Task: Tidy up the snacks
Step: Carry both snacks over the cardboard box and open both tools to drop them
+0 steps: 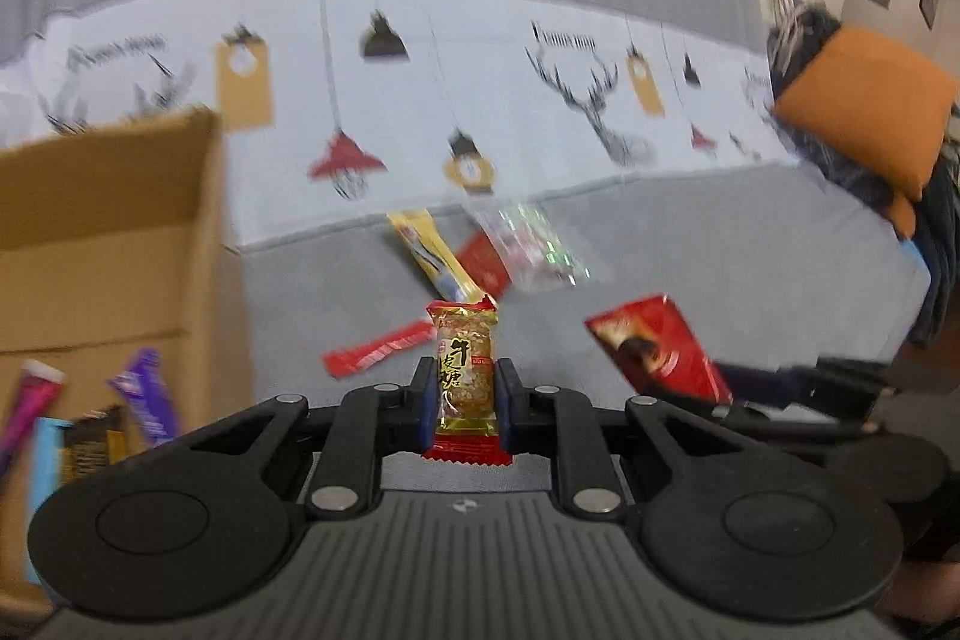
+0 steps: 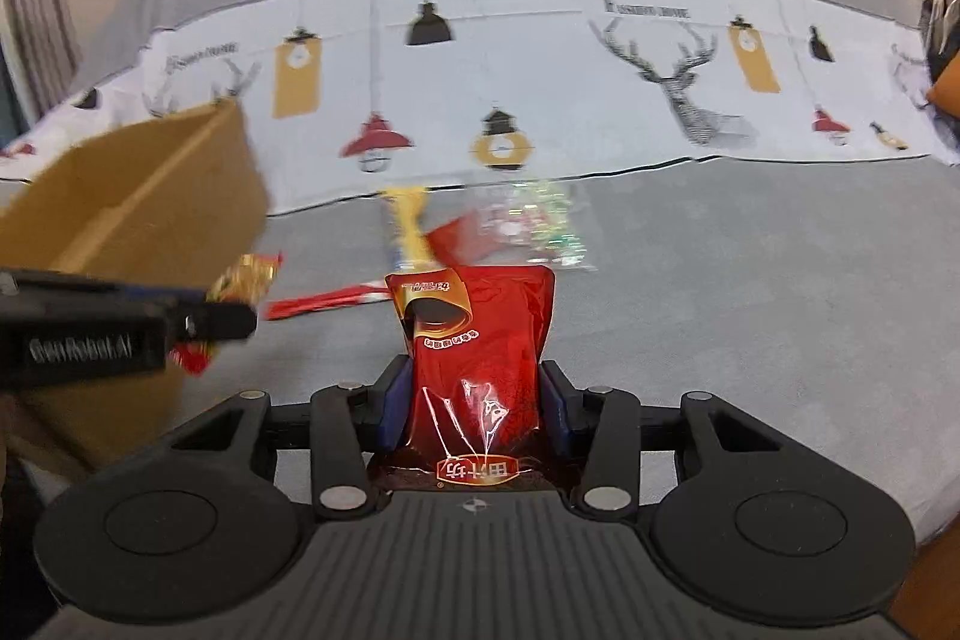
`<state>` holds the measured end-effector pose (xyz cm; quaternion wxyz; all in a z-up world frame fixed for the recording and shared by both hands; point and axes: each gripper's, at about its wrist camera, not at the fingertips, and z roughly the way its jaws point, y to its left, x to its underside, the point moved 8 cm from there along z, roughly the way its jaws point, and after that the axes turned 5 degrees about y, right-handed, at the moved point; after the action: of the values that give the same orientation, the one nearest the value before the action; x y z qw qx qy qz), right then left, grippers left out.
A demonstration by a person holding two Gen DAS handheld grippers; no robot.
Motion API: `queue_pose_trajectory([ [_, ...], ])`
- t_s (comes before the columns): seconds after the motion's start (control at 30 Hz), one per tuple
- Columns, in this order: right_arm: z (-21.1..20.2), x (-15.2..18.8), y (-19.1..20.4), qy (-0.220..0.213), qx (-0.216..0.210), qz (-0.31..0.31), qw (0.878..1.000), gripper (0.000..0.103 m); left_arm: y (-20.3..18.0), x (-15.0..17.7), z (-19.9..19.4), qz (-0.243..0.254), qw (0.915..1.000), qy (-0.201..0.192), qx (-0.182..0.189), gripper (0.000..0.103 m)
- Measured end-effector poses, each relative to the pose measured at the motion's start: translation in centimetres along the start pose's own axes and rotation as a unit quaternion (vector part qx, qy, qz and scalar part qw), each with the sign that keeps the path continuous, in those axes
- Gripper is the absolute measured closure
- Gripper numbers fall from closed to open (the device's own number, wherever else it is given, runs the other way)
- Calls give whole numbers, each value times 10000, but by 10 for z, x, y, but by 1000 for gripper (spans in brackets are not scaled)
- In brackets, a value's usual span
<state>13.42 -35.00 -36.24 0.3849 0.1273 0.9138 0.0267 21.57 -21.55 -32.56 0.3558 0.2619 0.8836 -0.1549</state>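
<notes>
My left gripper (image 1: pixel 465 388) is shut on a gold and red nougat candy (image 1: pixel 465 370), held upright above the grey sofa seat. It also shows in the right wrist view (image 2: pixel 240 280), near the cardboard box (image 2: pixel 150 196). My right gripper (image 2: pixel 474 400) is shut on a red snack pouch (image 2: pixel 480 358), which also shows in the left wrist view (image 1: pixel 657 352). On the seat lie a red stick packet (image 1: pixel 378 355), a yellow stick packet (image 1: pixel 435 256), a red packet (image 1: pixel 483 262) and a clear candy bag (image 1: pixel 534 244).
The open cardboard box (image 1: pixel 108 220) stands at the left and holds several snack bars (image 1: pixel 144 394). A printed cover (image 1: pixel 480 100) drapes the sofa back. An orange cushion (image 1: pixel 864 106) and dark clothes lie at the right.
</notes>
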Motion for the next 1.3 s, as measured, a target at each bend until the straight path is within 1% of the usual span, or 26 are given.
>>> queue_pose_trajectory([
  [0.07, -12, -3, 13, -92, -53, 2, 9999, 57, 8, -2, -24, -88, 9999, -130, -53, 82],
  [0.13, -27, -8, 29, -206, -227, 153, 9994, 57, 15, -5, -46, -217, 9995, -243, -4, 82],
  [0.2, -43, -14, 47, -306, -358, 172, 9987, 56, 22, -9, -67, -323, 9989, -352, 33, 82],
  [0.33, -74, -32, 87, -505, -650, 105, 9965, 56, 35, -21, -114, -312, 9968, -723, -125, 82],
  [0.43, -99, -49, 119, -736, -820, -126, 9938, 56, 48, -29, -152, -353, 9935, -1055, -221, 82],
  [0.5, -115, -61, 141, -902, -941, -265, 9911, 56, 55, -35, -187, -241, 9895, -1365, -409, 82],
  [0.63, -148, -85, 188, -1259, -1180, -614, 9831, 56, 69, -44, -252, -335, 9789, -1968, -430, 82],
  [0.73, -166, -100, 219, -1463, -1411, -784, 9760, 56, 83, -49, -287, -390, 9711, -2281, -583, 82],
  [0.77, -170, -103, 229, -1499, -1496, -854, 9736, 56, 89, -49, -293, -430, 9697, -2324, -623, 82],
  [0.87, -173, -108, 250, -1545, -1631, -1037, 9689, 56, 107, -45, -297, -583, 9673, -2354, -749, 82],
  [0.97, -163, -108, 262, -1476, -1649, -1184, 9680, 56, 127, -38, -278, -762, 9683, -2220, -857, 82],
  [1.07, -140, -105, 270, -1246, -1562, -1157, 9730, 56, 147, -30, -256, -979, 9694, -2092, -837, 82],
  [1.13, -119, -101, 275, -1069, -1540, -1100, 9761, 56, 163, -24, -239, -944, 9705, -1983, -998, 82],
  [1.17, -109, -99, 277, -954, -1538, -1082, 9775, 56, 168, -22, -231, -958, 9714, -1923, -1010, 82],
  [1.23, -90, -94, 283, -765, -1486, -1100, 9798, 56, 179, -16, -214, -1083, 9734, -1803, -905, 82],
  [1.3, -71, -90, 288, -637, -1394, -1234, 9805, 56, 190, -10, -197, -1145, 9752, -1665, -903, 82],
])
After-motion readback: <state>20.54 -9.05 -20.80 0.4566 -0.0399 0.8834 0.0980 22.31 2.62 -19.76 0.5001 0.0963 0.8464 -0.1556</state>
